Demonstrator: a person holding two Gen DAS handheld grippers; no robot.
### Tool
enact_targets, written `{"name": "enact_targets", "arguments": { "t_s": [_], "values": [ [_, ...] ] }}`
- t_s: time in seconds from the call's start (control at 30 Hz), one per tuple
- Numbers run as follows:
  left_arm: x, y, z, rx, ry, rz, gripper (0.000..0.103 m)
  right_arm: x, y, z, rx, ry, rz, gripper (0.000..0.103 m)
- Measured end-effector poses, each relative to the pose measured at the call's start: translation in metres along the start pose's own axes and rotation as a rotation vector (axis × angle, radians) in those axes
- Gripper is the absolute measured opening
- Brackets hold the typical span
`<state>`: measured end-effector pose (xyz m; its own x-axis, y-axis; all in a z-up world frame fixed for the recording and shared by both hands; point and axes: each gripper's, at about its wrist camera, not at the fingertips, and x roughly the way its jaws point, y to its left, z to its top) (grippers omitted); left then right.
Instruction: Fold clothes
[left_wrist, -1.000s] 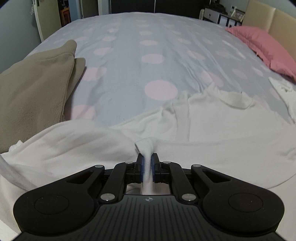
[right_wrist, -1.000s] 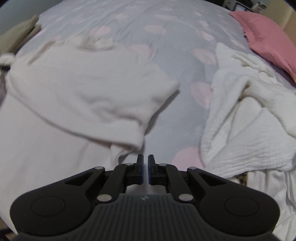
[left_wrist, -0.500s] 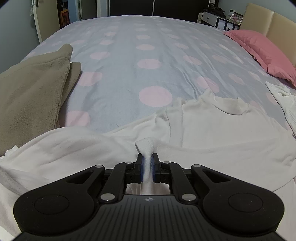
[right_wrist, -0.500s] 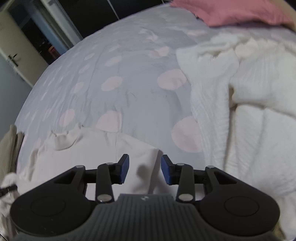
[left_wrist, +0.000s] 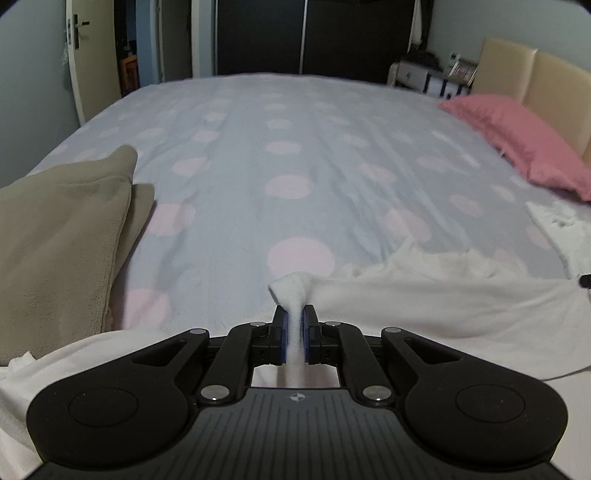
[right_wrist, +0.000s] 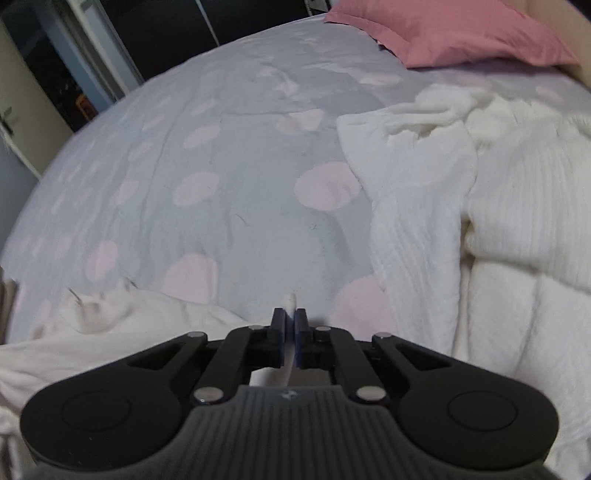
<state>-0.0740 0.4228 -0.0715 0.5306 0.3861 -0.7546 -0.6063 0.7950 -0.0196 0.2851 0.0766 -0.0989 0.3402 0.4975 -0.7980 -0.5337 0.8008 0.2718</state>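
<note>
Shirt (left_wrist: 424, 314), white, lies spread across the near edge of the bed (left_wrist: 295, 147), its long axis running side to side between the two grippers, collar toward the far side. At far left a folded olive blanket (left_wrist: 62, 240) rests on the bed, clear of the shirt. The left gripper (left_wrist: 294, 334) is clamped on a bunched tuft of the shirt's left edge; the cloth rises between the pads and drapes away to the right. In the right wrist view, the right gripper (right_wrist: 290, 334) has just been closing, and its jaws now stand nearly together with a thin sliver of white fabric between them, its tip showing just above the pads; this reads as a pinch on the shirt's right edge. The shirt (right_wrist: 129, 325) trails off to the left of these jaws. To the right lies a heap of white knitwear (right_wrist: 498, 221), near the shirt but apart from it; a pink pillow (right_wrist: 443, 33) sits beyond. Judgement: both edges are held, so the next move depends on carrying them together across the shirt's long axis without dragging the knitwear.
</note>
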Motion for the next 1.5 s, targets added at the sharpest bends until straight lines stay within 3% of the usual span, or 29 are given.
{"name": "enact_targets", "arguments": {
  "t_s": [0.13, 0.27, 0.3, 0.4, 0.47, 0.57, 0.8, 0.9, 1.07, 1.17, 1.37, 1.5],
  "values": [
    [0.014, 0.001, -0.009, 0.020, 0.065, 0.022, 0.006, 0.009, -0.005, -0.004, 0.001, 0.020, -0.026, 0.008],
    [0.012, 0.006, -0.011, 0.001, 0.048, 0.006, 0.011, 0.001, -0.011, -0.004, 0.010, -0.016, -0.045, 0.030],
    [0.010, 0.008, -0.010, -0.008, 0.039, 0.000, 0.012, -0.003, -0.011, -0.004, 0.008, -0.021, -0.045, 0.030],
    [0.006, 0.010, -0.007, -0.026, 0.024, -0.019, 0.018, -0.015, -0.005, -0.007, -0.038, -0.026, -0.024, 0.030],
    [0.002, 0.010, -0.007, -0.027, 0.017, -0.020, 0.030, -0.024, 0.001, -0.012, -0.073, -0.025, -0.004, 0.032],
    [-0.007, 0.009, -0.010, -0.012, -0.005, -0.017, 0.040, -0.037, 0.012, -0.022, -0.136, -0.023, 0.021, 0.034],
    [-0.019, 0.000, -0.031, 0.123, 0.016, -0.022, 0.040, -0.058, 0.037, -0.058, -0.335, -0.009, 0.048, 0.035],
    [-0.015, -0.010, -0.042, 0.213, 0.034, 0.000, 0.040, -0.064, 0.045, -0.079, -0.433, 0.005, 0.045, 0.044],
    [-0.015, -0.038, -0.060, 0.459, 0.017, 0.052, 0.039, -0.073, 0.052, -0.111, -0.628, 0.002, 0.011, 0.044],
    [-0.010, -0.049, -0.068, 0.552, 0.018, 0.088, 0.039, -0.073, 0.055, -0.123, -0.709, 0.011, -0.009, 0.044],
    [0.003, -0.055, -0.078, 0.627, 0.038, 0.130, 0.036, -0.056, 0.061, -0.143, -0.793, 0.048, -0.052, 0.046],
    [0.007, -0.057, -0.075, 0.606, 0.039, 0.136, 0.028, -0.044, 0.060, -0.142, -0.717, 0.045, -0.073, 0.043]
  ]
}}
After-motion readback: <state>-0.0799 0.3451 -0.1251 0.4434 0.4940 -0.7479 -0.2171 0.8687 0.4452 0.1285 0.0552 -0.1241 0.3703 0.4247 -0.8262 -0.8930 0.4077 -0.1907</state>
